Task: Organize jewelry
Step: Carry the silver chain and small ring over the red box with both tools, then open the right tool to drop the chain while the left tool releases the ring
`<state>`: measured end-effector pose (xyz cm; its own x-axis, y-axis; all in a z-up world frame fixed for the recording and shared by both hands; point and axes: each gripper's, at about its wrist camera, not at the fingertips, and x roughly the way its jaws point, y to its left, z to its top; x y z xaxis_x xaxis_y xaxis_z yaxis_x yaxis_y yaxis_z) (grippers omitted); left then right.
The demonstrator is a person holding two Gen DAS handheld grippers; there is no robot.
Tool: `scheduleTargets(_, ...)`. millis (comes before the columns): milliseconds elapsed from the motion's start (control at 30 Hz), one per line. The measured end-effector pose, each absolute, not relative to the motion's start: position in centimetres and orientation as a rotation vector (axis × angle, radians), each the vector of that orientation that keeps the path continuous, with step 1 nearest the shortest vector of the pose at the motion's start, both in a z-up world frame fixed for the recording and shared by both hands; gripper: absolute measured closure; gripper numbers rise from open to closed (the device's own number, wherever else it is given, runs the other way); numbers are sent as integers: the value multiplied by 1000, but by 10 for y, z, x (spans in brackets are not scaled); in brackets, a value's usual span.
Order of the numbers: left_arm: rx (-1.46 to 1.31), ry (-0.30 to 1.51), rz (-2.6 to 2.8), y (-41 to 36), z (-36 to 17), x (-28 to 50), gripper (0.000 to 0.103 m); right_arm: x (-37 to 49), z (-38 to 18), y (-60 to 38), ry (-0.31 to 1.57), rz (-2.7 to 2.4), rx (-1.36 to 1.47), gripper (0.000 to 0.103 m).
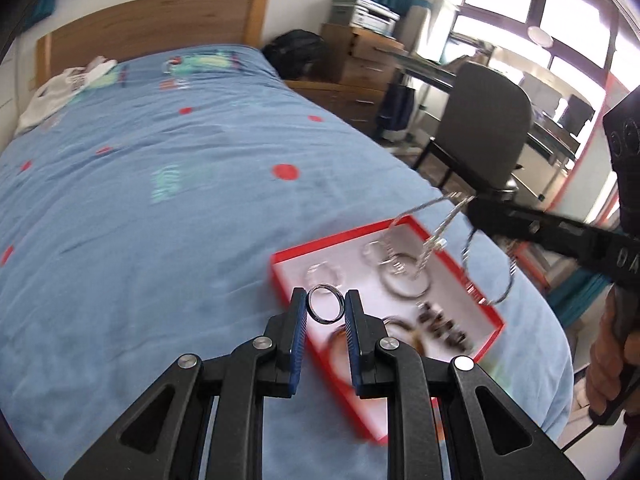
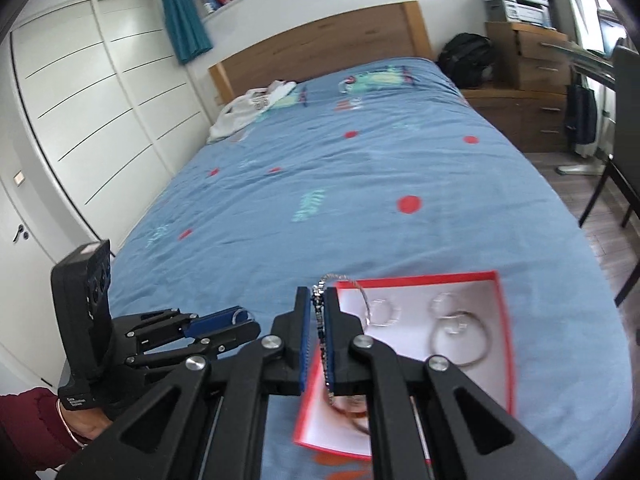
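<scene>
My left gripper (image 1: 325, 301) is shut on a silver ring (image 1: 323, 321), held upright between the blue pads above the near left corner of a red box (image 1: 340, 239). The box has a white floor and lies on the blue bedspread (image 1: 160, 208). Several rings, bangles and a dark beaded piece lie in it. My right gripper (image 2: 319, 300) is shut on a thin silver chain (image 2: 318, 314) that hangs in loops over the box (image 2: 416, 278). The left wrist view shows this right gripper (image 1: 474, 204) at the right with the chain (image 1: 438, 242) dangling. The left gripper (image 2: 244, 316) shows at the left.
The bed has a wooden headboard (image 2: 320, 44) and white clothing (image 2: 244, 110) at the far end. A dark chair (image 1: 488, 120) and wooden drawers (image 1: 360, 72) stand to the right of the bed. White wardrobe doors (image 2: 80, 100) line the left. A person's hand (image 1: 612, 360) holds the right gripper.
</scene>
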<state>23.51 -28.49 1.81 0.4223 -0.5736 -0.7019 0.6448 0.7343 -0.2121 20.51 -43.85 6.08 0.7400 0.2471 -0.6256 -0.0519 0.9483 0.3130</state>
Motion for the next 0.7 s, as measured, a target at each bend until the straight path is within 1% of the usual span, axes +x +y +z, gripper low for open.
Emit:
scheduleTargets(133,128,871,-776,-328,-2,245,85,211,36,-469,756,135,302,97)
scheduleTargets(267,159,912,-748,-352,-31,258,85,218,-2,-493,799,100,322,97)
scheduleTargets(433,201,942,-723,-361,-57,264,85,227,-43,-510,848,58,349,97)
scheduleTargets(600,229,964,-720,-364,-74,261,85,224,-67,-518,885,26,340,96)
scheduleTargets(700,260,954,-716,-370,-75,258,84,224,-76,-521,912,10,333,96)
